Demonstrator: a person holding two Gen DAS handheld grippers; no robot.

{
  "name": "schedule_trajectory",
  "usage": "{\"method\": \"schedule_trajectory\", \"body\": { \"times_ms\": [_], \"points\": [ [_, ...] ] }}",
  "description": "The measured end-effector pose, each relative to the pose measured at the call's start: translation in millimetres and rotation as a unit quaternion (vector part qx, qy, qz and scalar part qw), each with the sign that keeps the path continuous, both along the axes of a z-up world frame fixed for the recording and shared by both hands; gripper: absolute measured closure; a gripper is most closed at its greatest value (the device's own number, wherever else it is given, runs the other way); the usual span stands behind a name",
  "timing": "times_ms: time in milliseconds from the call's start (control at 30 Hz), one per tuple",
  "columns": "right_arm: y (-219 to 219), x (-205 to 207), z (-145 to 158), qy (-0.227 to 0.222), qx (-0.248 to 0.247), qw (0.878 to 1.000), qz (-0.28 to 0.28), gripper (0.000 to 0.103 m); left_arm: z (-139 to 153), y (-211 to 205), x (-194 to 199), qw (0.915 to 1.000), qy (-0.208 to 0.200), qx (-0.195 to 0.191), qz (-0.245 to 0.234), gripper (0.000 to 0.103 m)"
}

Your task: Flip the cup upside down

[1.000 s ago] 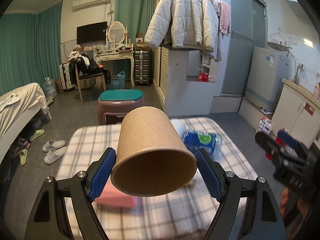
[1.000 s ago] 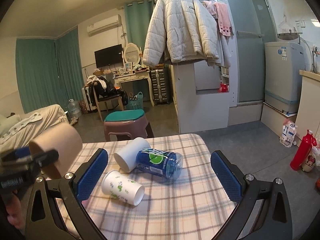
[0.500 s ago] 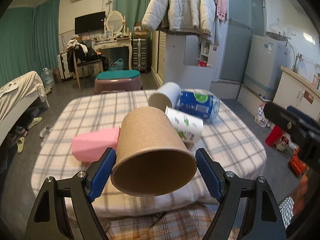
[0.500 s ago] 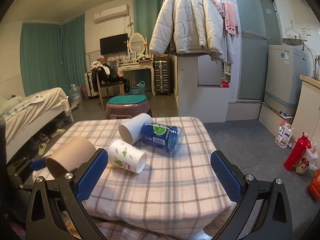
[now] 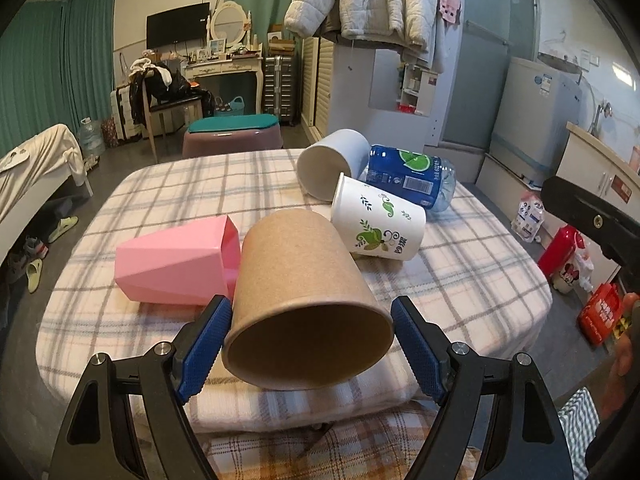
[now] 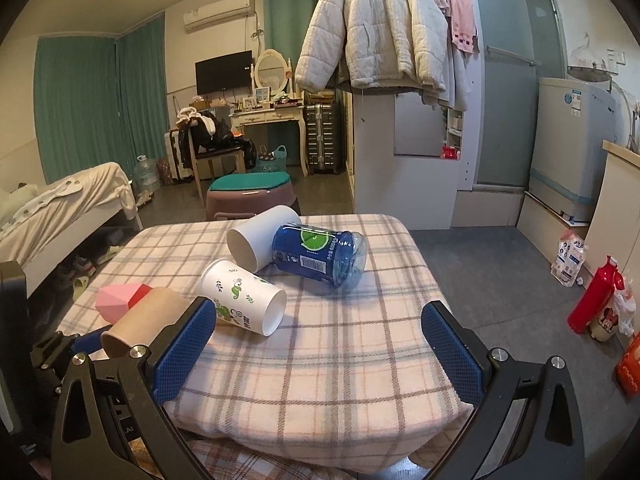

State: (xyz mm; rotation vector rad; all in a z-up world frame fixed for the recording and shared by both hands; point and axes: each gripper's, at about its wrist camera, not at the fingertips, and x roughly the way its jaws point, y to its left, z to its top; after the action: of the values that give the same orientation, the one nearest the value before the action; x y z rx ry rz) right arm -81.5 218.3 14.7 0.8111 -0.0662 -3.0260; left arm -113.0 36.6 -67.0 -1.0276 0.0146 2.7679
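Over the checked bench, now seen lower than a second ago, the brown cup is carried lying sideways, clenched in the left tongs, not yet inverted, while the right tongs are held released.

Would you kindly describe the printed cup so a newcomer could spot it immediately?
On the plaid table, four cups and a blue bottle lie tipped over. The printed cup lies mid-table, just before the plain white cup. It alone carries green leaf prints.
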Motion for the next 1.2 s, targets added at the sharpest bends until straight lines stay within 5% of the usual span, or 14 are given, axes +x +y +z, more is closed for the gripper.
{"method": "schedule_trajectory", "body": {
  "times_ms": [567, 867, 1200],
  "points": [
    [0, -7, -4, -0.016, -0.005, 1.000, 0.000, 0.000, 0, -2, -5, 0.9999, -0.015, -0.006, 0.003, 0.011],
    [-6, -4, 15, -0.027, -0.008, 1.000, 0.008, 0.000, 27, -19, 17, 0.9998, -0.007, 0.016, -0.003, 0.007],
    [-57, -48, 32, -0.124, 0.002, 0.991, 0.046, 0.000, 50, -88, 2, 0.9988, 0.010, 0.015, 0.046, 0.000]
  ]
}}
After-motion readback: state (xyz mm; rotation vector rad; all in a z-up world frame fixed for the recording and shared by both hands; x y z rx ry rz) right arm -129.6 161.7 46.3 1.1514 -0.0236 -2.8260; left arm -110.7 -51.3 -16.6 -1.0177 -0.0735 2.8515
